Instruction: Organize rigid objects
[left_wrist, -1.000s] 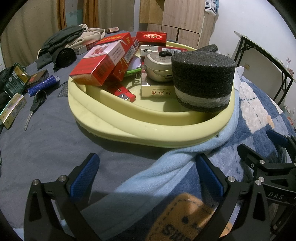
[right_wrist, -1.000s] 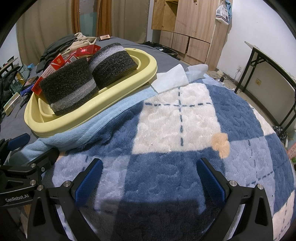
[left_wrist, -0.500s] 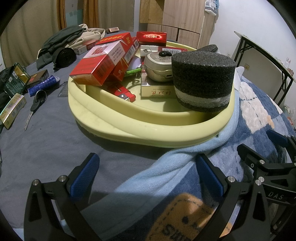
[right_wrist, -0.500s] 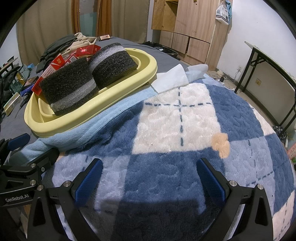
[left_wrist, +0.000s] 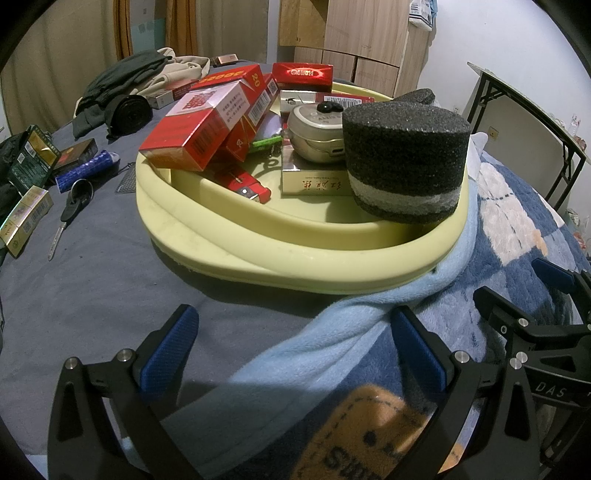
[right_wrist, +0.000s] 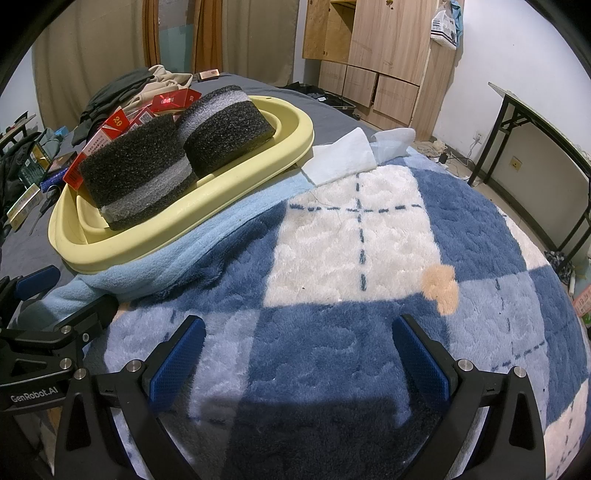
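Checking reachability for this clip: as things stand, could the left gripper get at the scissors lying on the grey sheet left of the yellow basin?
Probably yes. The left gripper is open and empty, and the scissors lie exposed on the grey sheet, beside the yellow basin, with nothing on them.

The left gripper (left_wrist: 295, 354), its blue-padded jaws spread wide and empty, hangs over grey bedding and a light-blue fleece blanket (left_wrist: 332, 332). Ahead sits a pale-yellow plastic basin (left_wrist: 295, 254) holding red cardboard cigarette boxes (left_wrist: 199, 129), a round silver metal case (left_wrist: 317, 129) and a dark-grey foam cylinder (left_wrist: 406, 155). The right gripper's black frame (left_wrist: 535, 332) shows at the right edge.
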